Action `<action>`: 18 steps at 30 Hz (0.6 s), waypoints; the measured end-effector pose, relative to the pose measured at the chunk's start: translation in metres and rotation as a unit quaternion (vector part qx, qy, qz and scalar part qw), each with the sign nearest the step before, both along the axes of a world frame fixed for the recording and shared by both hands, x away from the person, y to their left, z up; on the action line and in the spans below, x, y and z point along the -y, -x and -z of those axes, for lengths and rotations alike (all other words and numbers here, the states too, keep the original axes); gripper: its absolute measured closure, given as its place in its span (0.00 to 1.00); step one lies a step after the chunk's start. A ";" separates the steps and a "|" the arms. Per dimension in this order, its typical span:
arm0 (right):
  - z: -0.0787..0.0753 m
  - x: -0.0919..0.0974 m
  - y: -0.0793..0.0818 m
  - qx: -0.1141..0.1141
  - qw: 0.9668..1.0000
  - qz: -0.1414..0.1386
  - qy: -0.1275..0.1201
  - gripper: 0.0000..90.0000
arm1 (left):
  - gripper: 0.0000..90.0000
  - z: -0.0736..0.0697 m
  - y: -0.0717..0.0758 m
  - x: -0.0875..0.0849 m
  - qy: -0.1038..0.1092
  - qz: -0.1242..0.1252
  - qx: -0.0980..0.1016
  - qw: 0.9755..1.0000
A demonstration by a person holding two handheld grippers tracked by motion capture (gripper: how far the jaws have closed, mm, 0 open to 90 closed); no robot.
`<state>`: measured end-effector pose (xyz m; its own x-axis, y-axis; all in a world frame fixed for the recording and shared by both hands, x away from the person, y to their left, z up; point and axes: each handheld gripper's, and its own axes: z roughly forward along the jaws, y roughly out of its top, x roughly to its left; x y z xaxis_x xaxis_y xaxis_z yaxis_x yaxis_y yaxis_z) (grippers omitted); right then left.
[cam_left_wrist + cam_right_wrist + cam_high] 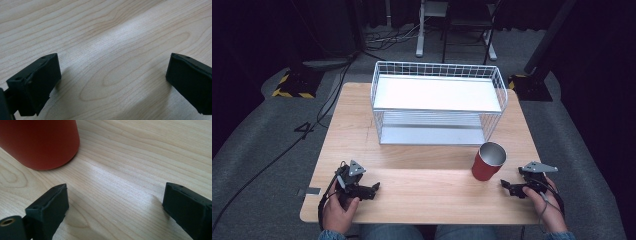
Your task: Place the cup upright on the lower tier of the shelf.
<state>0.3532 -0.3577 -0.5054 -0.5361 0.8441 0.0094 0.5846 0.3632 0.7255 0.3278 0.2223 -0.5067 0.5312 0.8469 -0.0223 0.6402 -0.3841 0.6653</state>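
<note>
Left gripper (pixel 373 190) low at near left, held in left hand (pixel 339 207), jaws spread wide, nothing between. Right gripper (pixel 506 186) low at near right, held in right hand (pixel 548 207), jaws likewise wide apart, empty.

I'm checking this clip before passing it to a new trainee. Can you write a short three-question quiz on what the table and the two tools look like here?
1. True or false: the red cup stands upright on the table, in front of the white wire basket.
2. Which tool is nearer the cup? A) left tool B) right tool
3. Fill in: both tools have their jaws ____, with nothing between them.

Key
1. True. Its open mouth faces up, and it stands apart from the basket's front right corner.
2. B. In the right gripper view the cup sits just beyond the jaws, untouched.
3. Open. Bare wood shows between each pair of jaws.
</note>
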 end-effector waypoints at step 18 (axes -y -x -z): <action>0.000 0.004 0.007 0.002 1.000 0.020 0.003 0.10 | 0.00 0.000 -0.005 0.002 0.003 -0.011 0.000 1.000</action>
<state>0.3460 -0.3620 -0.5053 -0.5024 0.8646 0.0030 0.5962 0.3439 0.7255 0.3331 0.2208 -0.5069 0.5126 0.8582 -0.0271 0.6483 -0.3661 0.6675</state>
